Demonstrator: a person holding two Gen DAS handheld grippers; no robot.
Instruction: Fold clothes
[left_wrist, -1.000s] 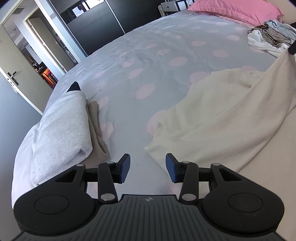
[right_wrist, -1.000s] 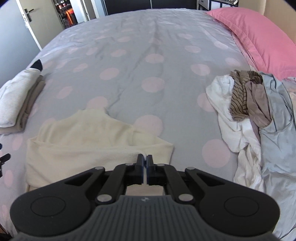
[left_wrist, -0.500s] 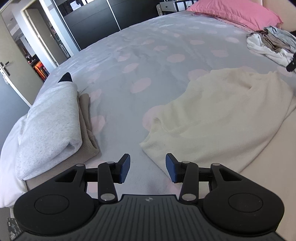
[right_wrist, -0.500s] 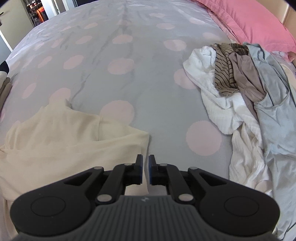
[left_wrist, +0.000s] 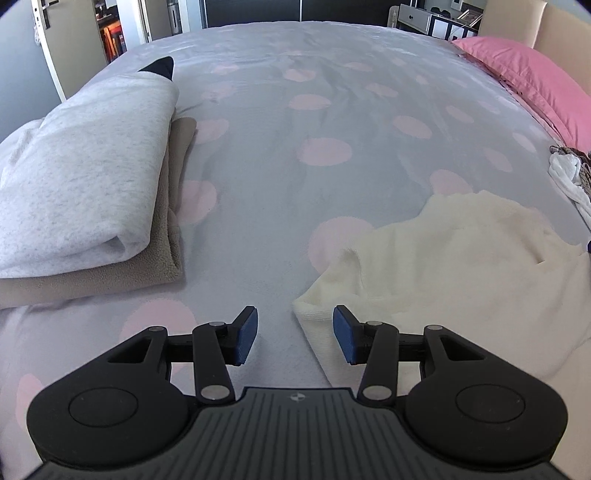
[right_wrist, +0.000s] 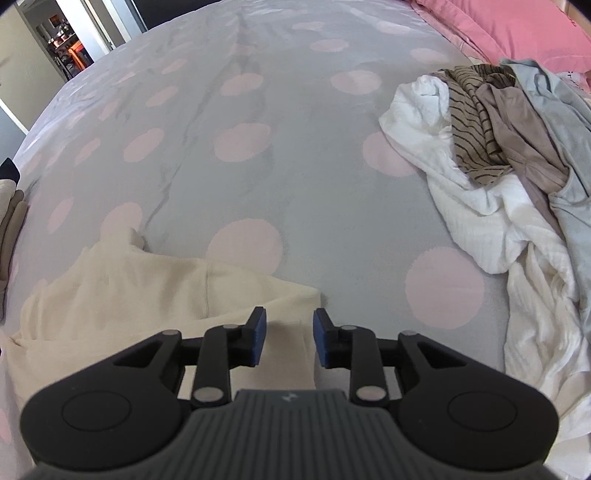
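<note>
A cream sweater (left_wrist: 454, 258) lies spread on the grey bedspread with pink dots (left_wrist: 314, 110). Its near left corner sits just ahead of my left gripper (left_wrist: 294, 334), which stands open with the corner's edge between its fingers and nothing gripped. In the right wrist view the same cream sweater (right_wrist: 122, 295) lies flat; my right gripper (right_wrist: 287, 338) is open above its right corner, holding nothing.
A folded stack, a light grey sweatshirt (left_wrist: 74, 177) on a beige fleece (left_wrist: 173, 206), lies at the left. A heap of unfolded clothes (right_wrist: 498, 158) lies at the right by a pink pillow (left_wrist: 535, 77). An open doorway (left_wrist: 110, 33) is far left.
My right gripper has opened and let go of the cream sweater, which dropped flat onto the bed. My left gripper swung left and lower, toward the sweater's near corner.
</note>
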